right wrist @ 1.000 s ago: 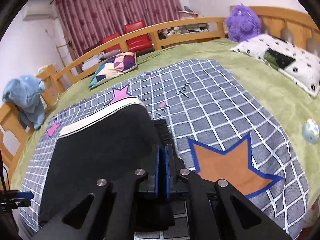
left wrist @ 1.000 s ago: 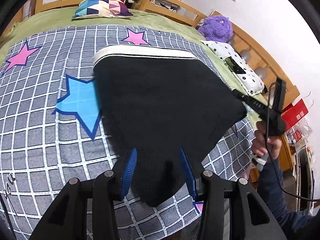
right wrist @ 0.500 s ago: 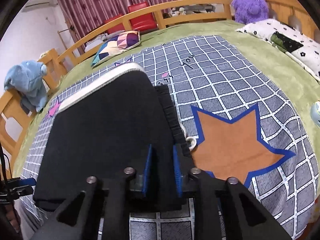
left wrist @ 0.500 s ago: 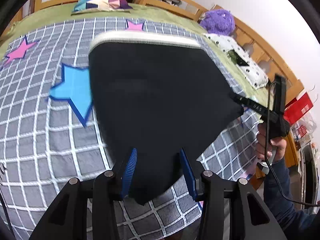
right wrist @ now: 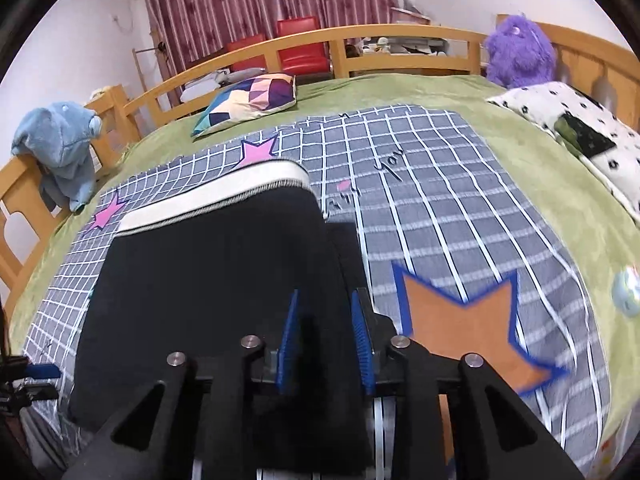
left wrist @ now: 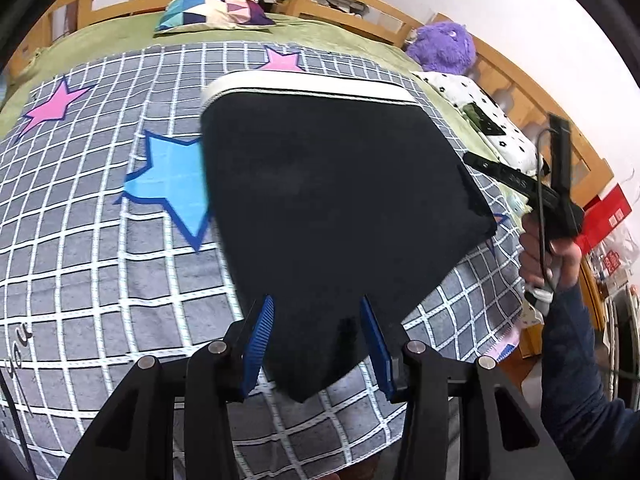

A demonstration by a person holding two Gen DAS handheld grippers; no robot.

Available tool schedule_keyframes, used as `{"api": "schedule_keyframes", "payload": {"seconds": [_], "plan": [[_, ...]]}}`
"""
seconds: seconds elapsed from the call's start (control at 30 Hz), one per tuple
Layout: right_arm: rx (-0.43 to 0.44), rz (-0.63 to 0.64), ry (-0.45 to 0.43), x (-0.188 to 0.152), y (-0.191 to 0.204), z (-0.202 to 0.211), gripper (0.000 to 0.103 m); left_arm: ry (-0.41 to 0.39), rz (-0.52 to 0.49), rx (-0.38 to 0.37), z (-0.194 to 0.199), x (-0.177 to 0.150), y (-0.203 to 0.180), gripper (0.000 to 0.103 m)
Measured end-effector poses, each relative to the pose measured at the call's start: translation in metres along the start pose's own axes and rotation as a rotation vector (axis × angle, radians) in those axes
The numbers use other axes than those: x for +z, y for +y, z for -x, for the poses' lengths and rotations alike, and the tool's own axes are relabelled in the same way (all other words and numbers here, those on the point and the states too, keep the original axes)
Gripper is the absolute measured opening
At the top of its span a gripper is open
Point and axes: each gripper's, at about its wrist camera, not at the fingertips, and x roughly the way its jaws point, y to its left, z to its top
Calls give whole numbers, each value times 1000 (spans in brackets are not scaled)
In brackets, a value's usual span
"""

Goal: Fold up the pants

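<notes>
The black pants (left wrist: 328,200) lie folded flat on the grey checked blanket (left wrist: 100,272), white waistband (left wrist: 308,86) at the far end. My left gripper (left wrist: 318,340) is open, its blue pads on either side of the near corner of the pants. My right gripper (right wrist: 326,336) is open over the right near edge of the pants (right wrist: 208,288). The right gripper also shows in the left wrist view (left wrist: 472,159), held by a hand at the pants' right corner.
The blanket (right wrist: 460,208) covers a green bed with a wooden rail (right wrist: 400,36). A patchwork pillow (right wrist: 248,100), a purple plush (right wrist: 516,52), a spotted pillow (right wrist: 580,132) and a blue plush (right wrist: 60,140) sit around the edges.
My right gripper has opened and let go of the pants' edge. My left gripper has stayed open at the near corner. The pants now lie flat.
</notes>
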Motion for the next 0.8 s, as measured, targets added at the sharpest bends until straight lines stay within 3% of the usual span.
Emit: {"api": "schedule_keyframes", "payload": {"seconds": [0.1,0.13,0.27,0.3,0.33,0.43,0.6,0.73,0.8], "plan": [[28,3,63,12,6,-26,28,-5,29,1,2,3,8,43],[20,16,72,12,8,-32,33,-6,35,3,3,3,12,43],[-35,38,75,8,14,-46,35,-11,43,6,4,7,17,43],[-31,37,76,8,13,-47,31,-13,44,5,4,9,19,43],[-15,37,76,8,12,-45,16,-13,47,2,4,9,18,43],[8,43,42,10,13,-31,9,-11,44,-2,4,10,19,43],[47,-105,-84,1,-9,14,9,-12,37,-8,6,8,20,43],[-19,-152,12,-15,-23,-20,14,-6,30,-17,-1,9,16,43],[-35,-142,5,-16,-22,-20,16,2,25,-11,-4,8,13,43]]}}
